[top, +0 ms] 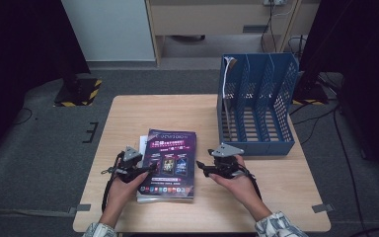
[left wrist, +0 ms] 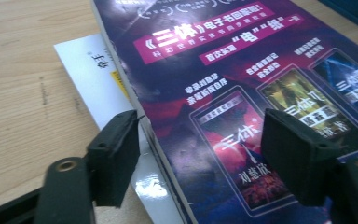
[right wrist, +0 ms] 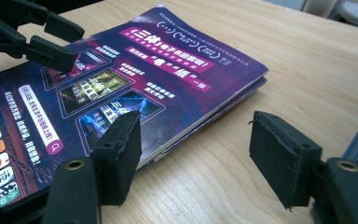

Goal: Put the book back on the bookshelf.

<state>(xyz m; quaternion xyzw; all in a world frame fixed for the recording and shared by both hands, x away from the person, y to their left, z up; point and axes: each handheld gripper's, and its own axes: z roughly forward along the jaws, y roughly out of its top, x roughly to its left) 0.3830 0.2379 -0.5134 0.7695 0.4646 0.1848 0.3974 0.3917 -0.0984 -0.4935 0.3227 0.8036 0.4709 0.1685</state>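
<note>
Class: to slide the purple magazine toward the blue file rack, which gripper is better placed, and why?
Probably left. The left gripper sits at the magazine edge farthest from the rack, its open jaws straddling that edge.

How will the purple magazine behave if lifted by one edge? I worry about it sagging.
The purple magazine looks thin and soft-covered, so it would probably droop. Its glossy cover may slip between pads. Lying on the white booklet, it might drag that along.

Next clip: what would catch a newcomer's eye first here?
The purple magazine lying on a small stack near the table's front edge, its cover crowded with bright print. The left tongs and right tongs flank it with jaws apart, gripping nothing. Behind on the right stands an empty blue file rack.
</note>
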